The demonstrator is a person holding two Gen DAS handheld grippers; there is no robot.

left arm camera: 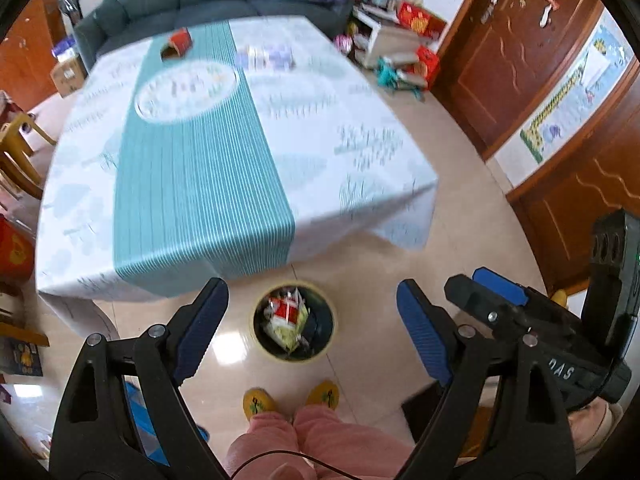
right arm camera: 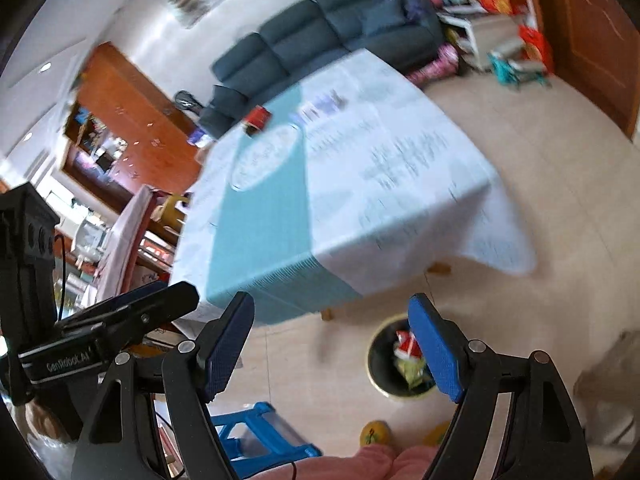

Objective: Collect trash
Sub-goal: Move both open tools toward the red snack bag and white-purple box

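Both the left gripper [left arm camera: 308, 332] and the right gripper [right arm camera: 332, 348] hang with jaws apart and empty above the bin [left arm camera: 294, 322], while the remaining trash, a red can [left arm camera: 178, 43] and a wrapper [left arm camera: 266, 57], lies toward twelve o'clock at the far end of the worktop [left arm camera: 208, 168], about equally far from either.

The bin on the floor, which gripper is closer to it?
Hard to call. The bin sits centred below the open left gripper, while it lies off to one side behind a finger of the open right gripper. Both hang empty above it.
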